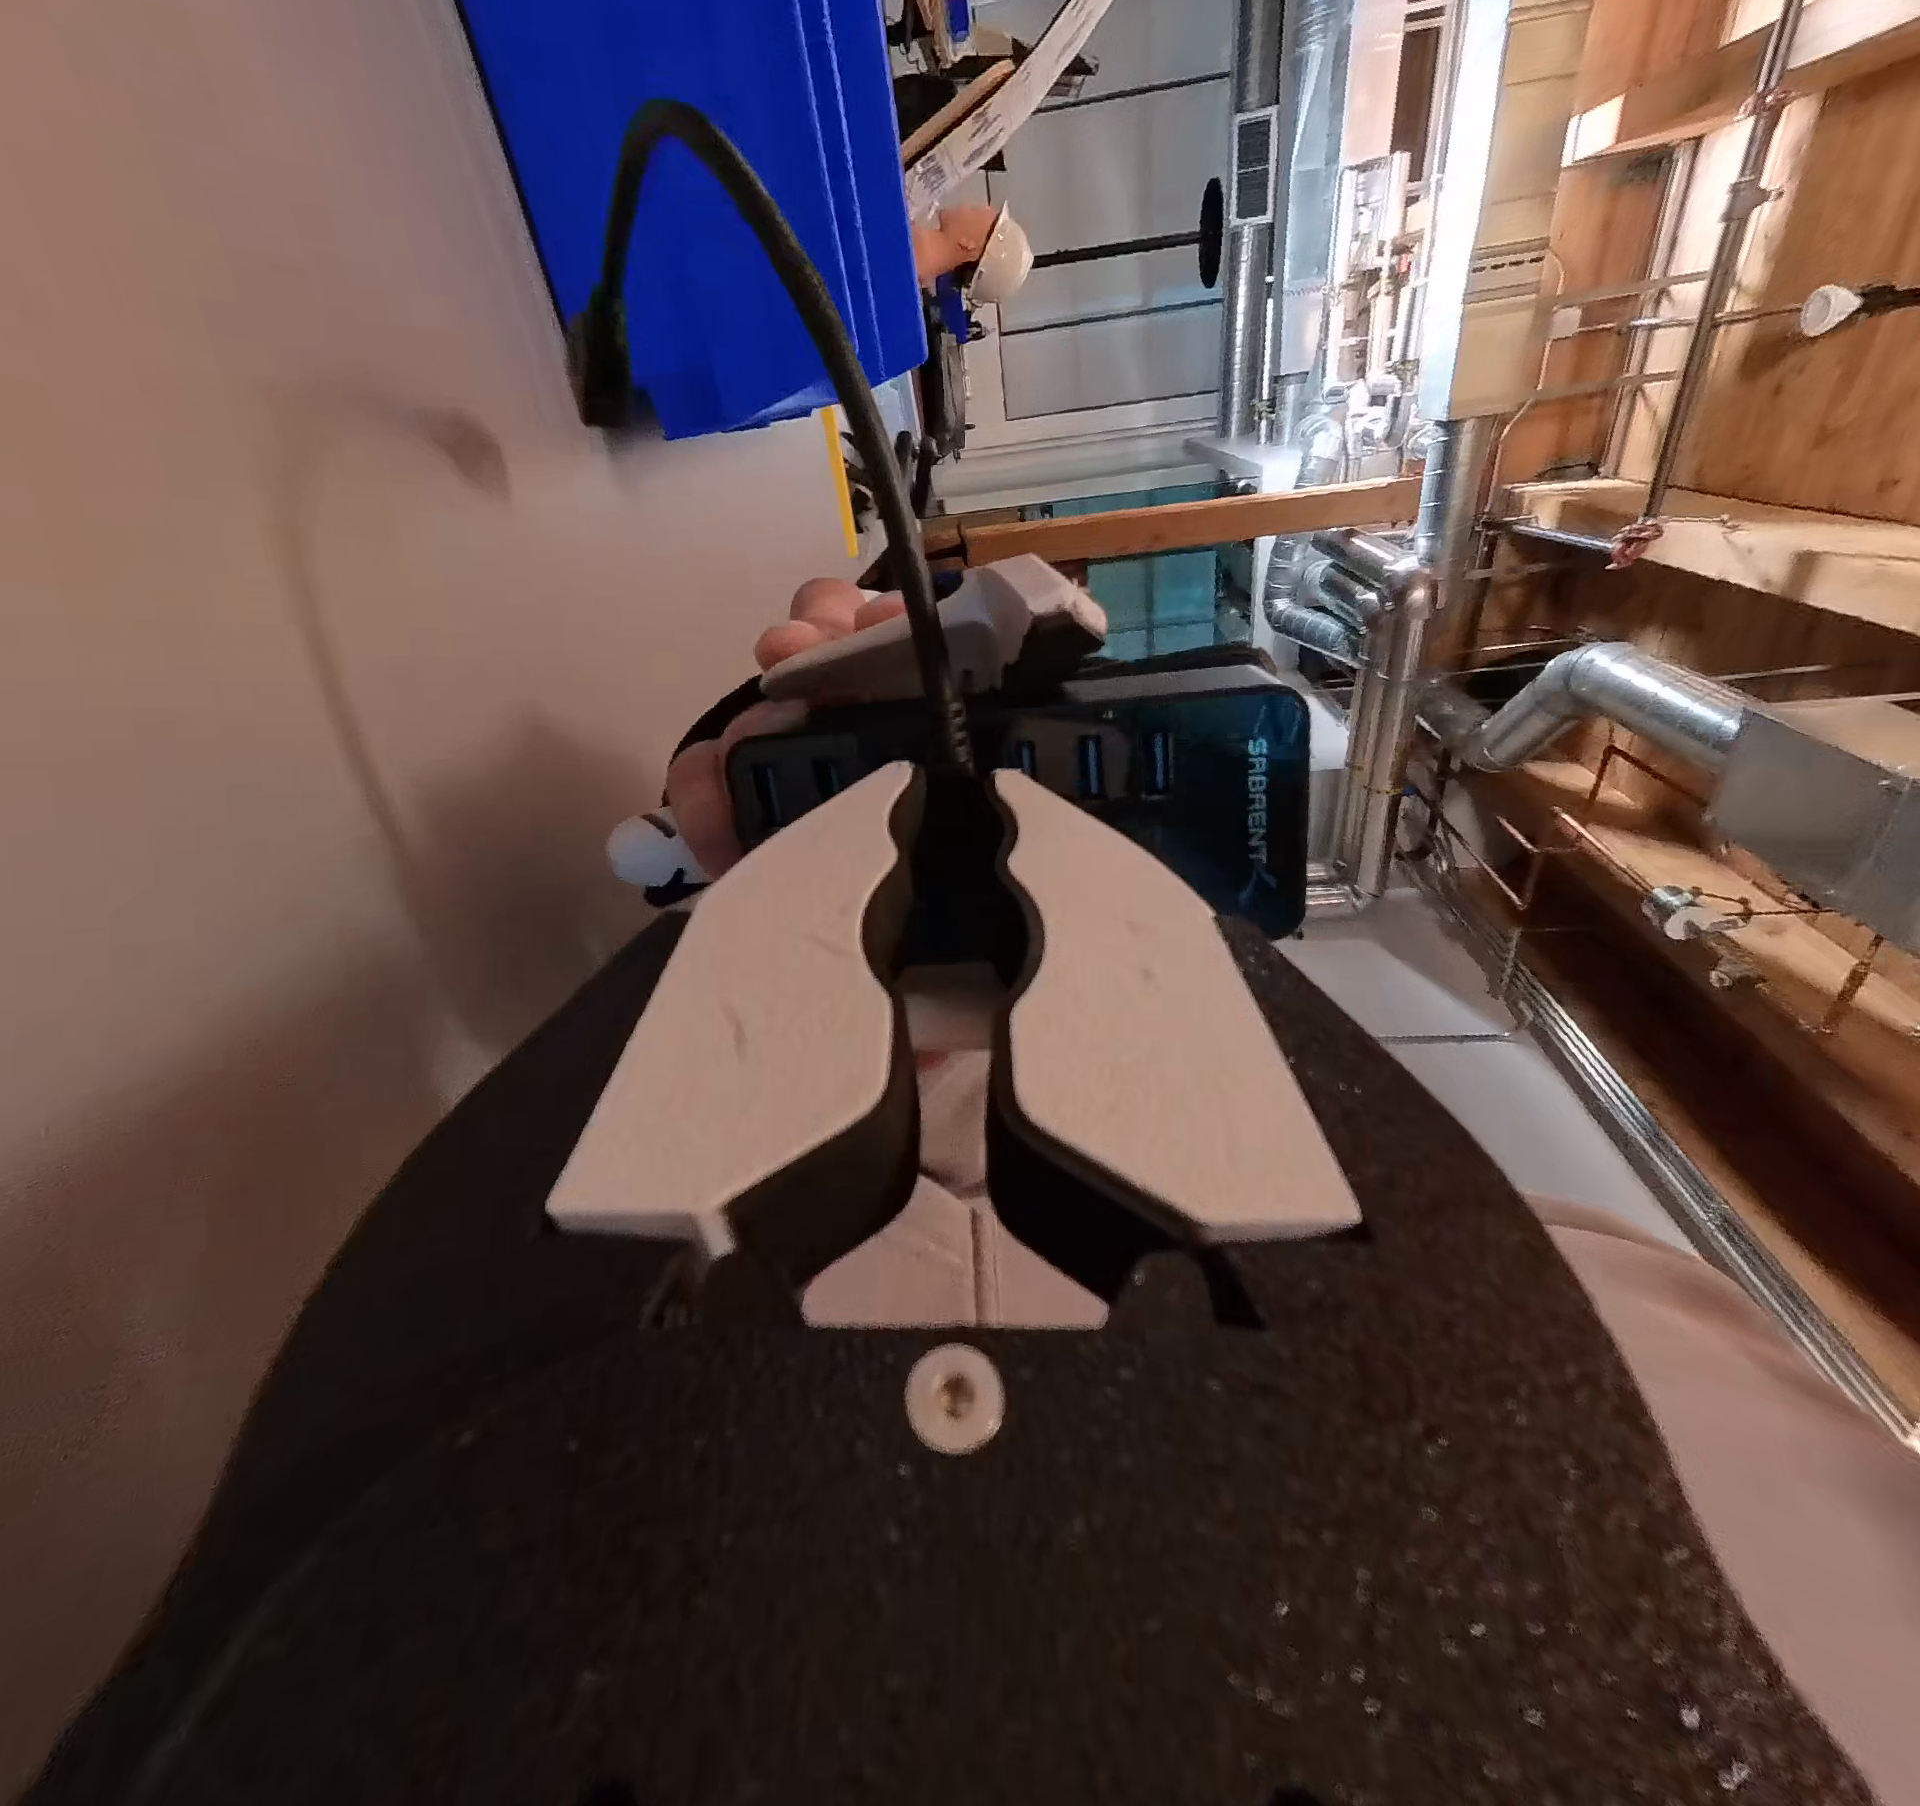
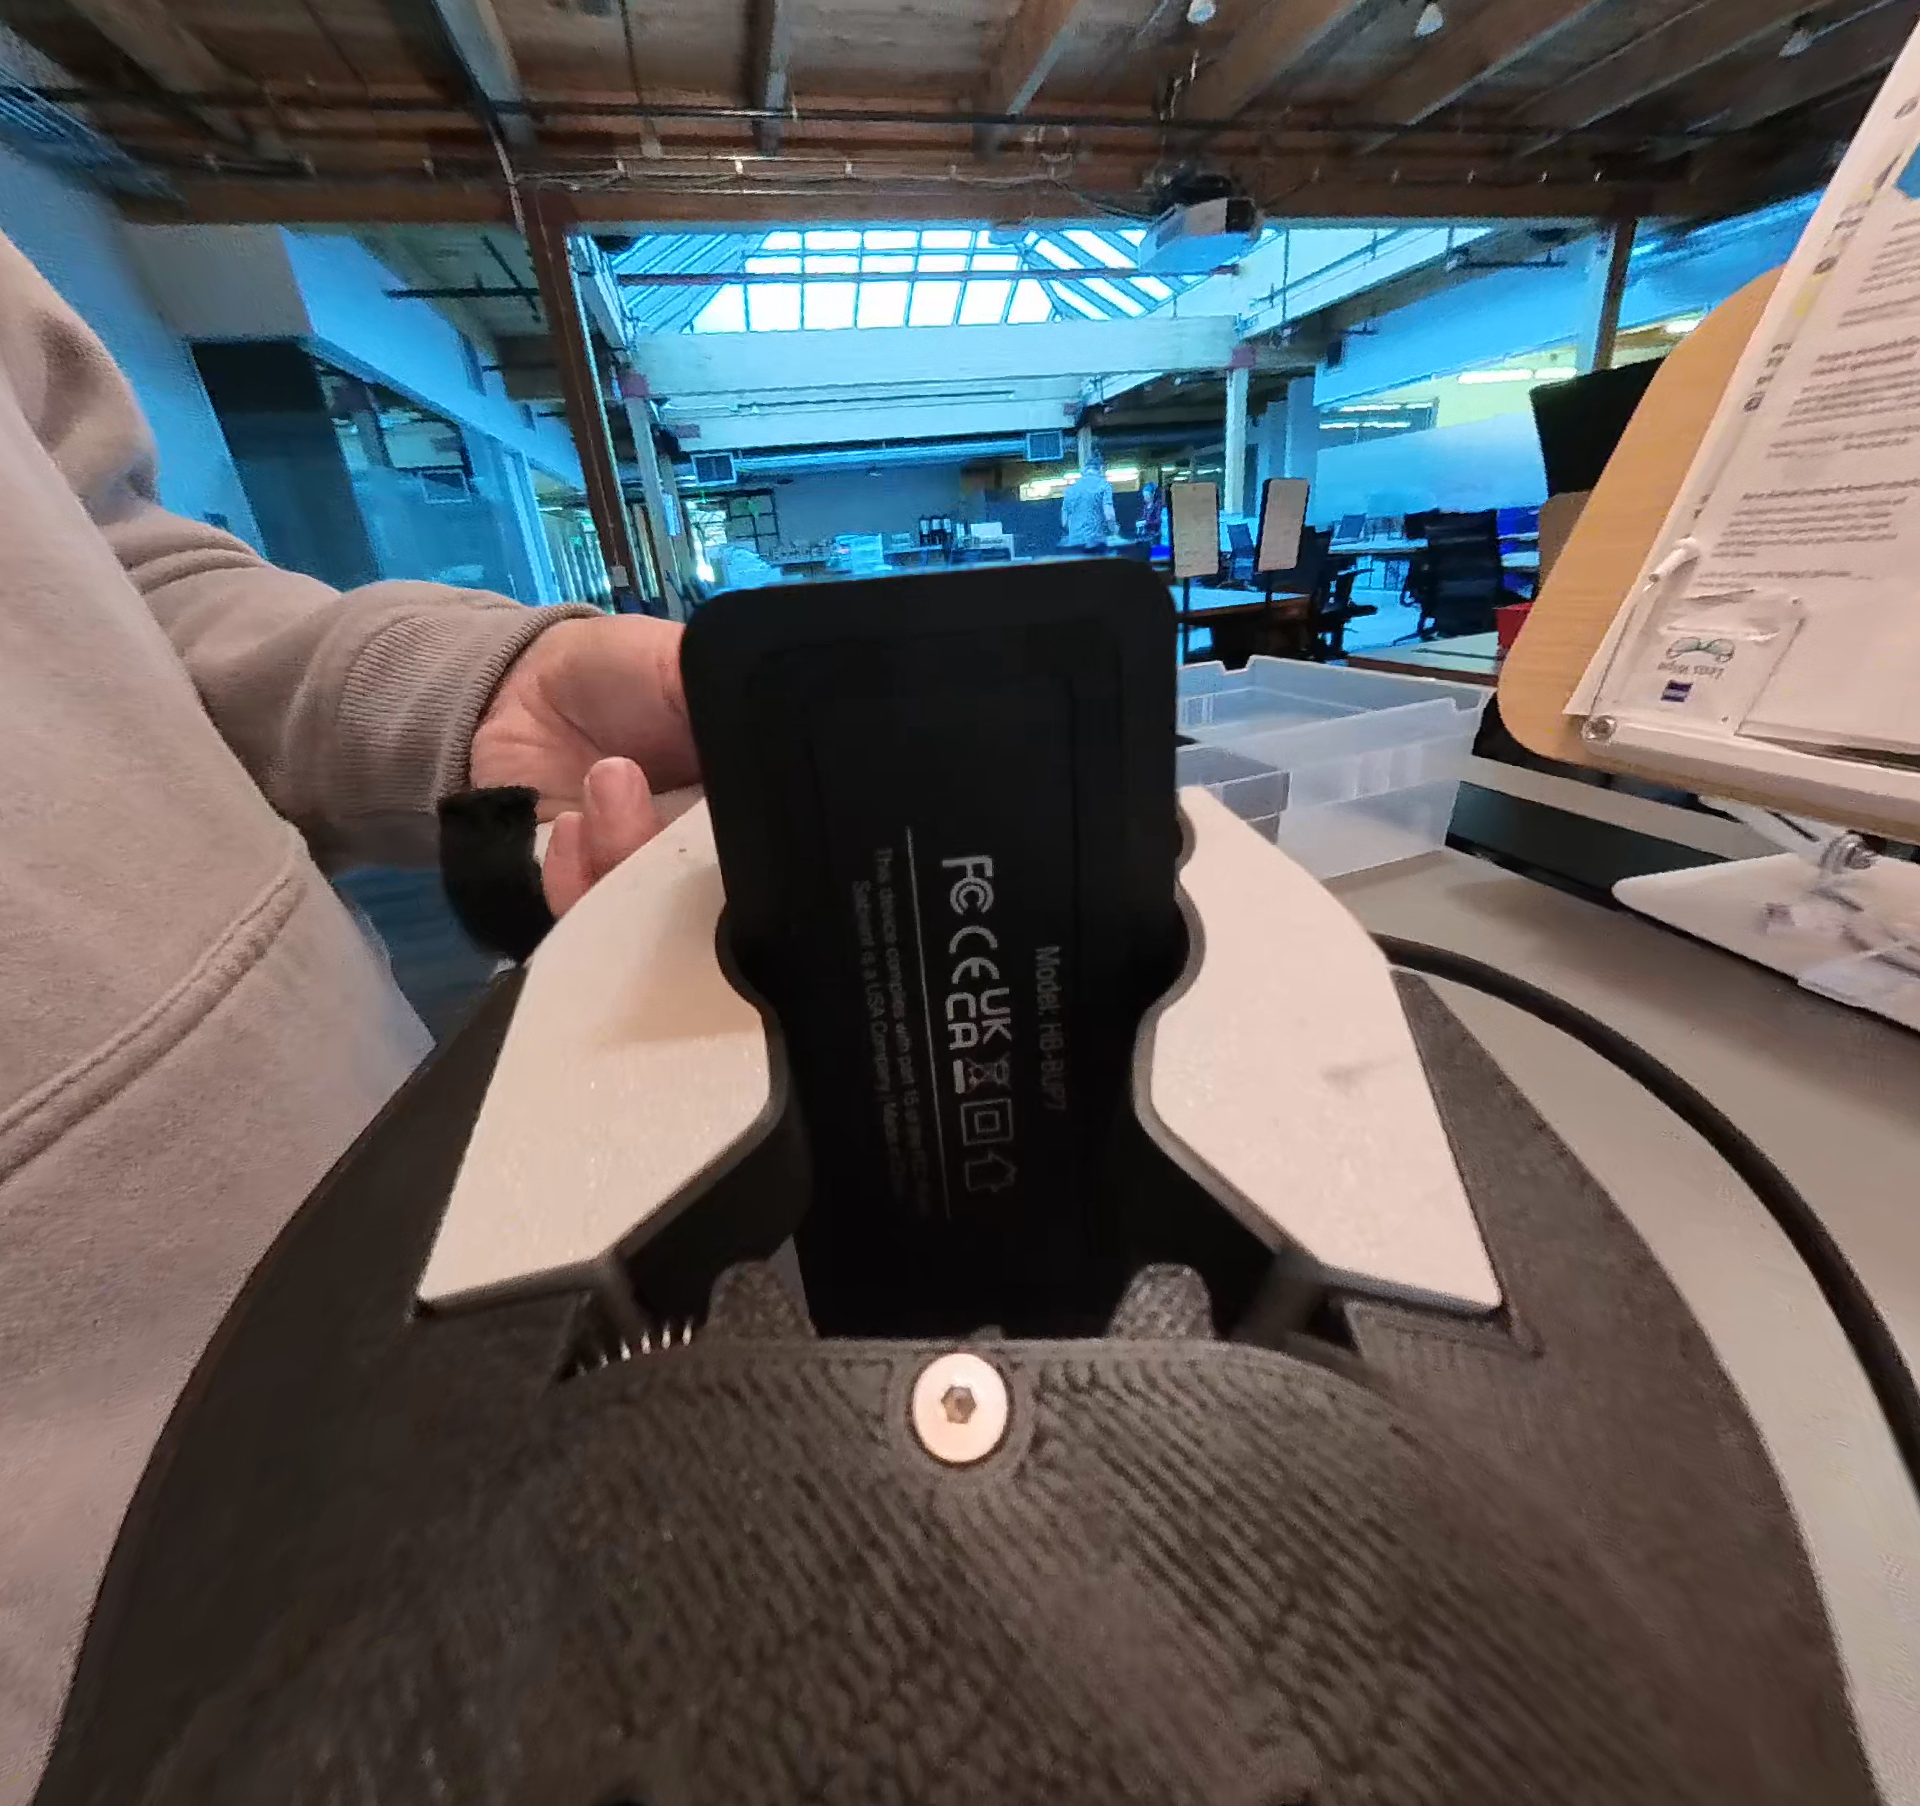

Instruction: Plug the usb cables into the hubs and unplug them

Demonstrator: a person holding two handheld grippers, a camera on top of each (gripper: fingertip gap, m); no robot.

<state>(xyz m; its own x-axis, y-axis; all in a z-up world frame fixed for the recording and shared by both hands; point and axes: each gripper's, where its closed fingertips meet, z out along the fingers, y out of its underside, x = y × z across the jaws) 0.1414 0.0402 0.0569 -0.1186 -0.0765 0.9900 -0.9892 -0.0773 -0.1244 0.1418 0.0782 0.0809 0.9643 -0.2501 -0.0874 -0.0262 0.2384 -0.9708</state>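
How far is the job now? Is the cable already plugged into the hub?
Done: the right gripper is clamped on the black USB hub and holds it up off the table. In hand: the left gripper grips the black plug of the USB cable right at the hub's row of blue ports; whether it is seated is hidden by the fingers. Left: finishing the insertion or pull, and any other cables.

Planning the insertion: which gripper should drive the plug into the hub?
Left, probably. The left gripper is shut on the cable at its plug, right at the hub and its row of ports. The right gripper is shut on the hub's body, so it serves best as the brace.
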